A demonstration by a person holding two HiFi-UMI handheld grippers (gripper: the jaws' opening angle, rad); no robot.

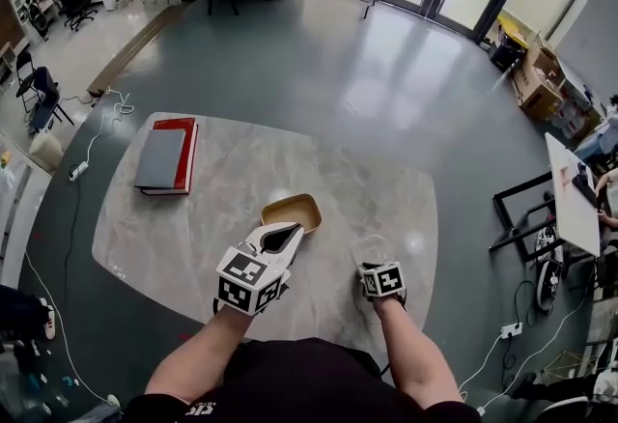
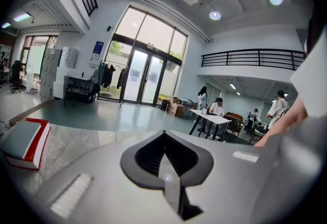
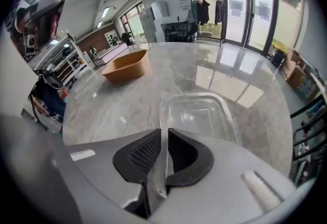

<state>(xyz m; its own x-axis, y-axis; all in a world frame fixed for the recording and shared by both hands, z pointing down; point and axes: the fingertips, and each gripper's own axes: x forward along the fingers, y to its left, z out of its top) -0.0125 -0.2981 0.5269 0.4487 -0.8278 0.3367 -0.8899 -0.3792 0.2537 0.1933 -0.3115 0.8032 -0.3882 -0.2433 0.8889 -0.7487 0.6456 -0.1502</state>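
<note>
Closest to the lens, the right gripper (image 3: 163, 134) has its dark pads pressed together on one thin wall of the clear container (image 3: 200, 114). The wall stands upright between the jaws and nothing else is caught there. The clear container is an empty, soft-cornered plastic tub. It sits at the near right of the counter (image 3: 127, 108), directly ahead of the person's right forearm, and whether its base rests on the stone or hangs just above it cannot be told.

Judging by how little of the wall is clamped, the hold is best kept steady and level. A light, even squeeze should suit it, since a tub this thin would likely flex or slip under a twist, and a hard pinch could buckle the rim.

Just to the left, the left gripper (image 1: 284, 237) has its jaws closed and holds nothing. Its own view looks out over the counter toward the glass doors. From above, its tip lies at the near rim of the tan bowl (image 1: 292, 211), though contact cannot be confirmed. The tan bowl is empty and stands apart from the clear container.

Well away at the far left edge, a grey book (image 1: 160, 157) lies flat on a red book (image 1: 186, 153)
</note>
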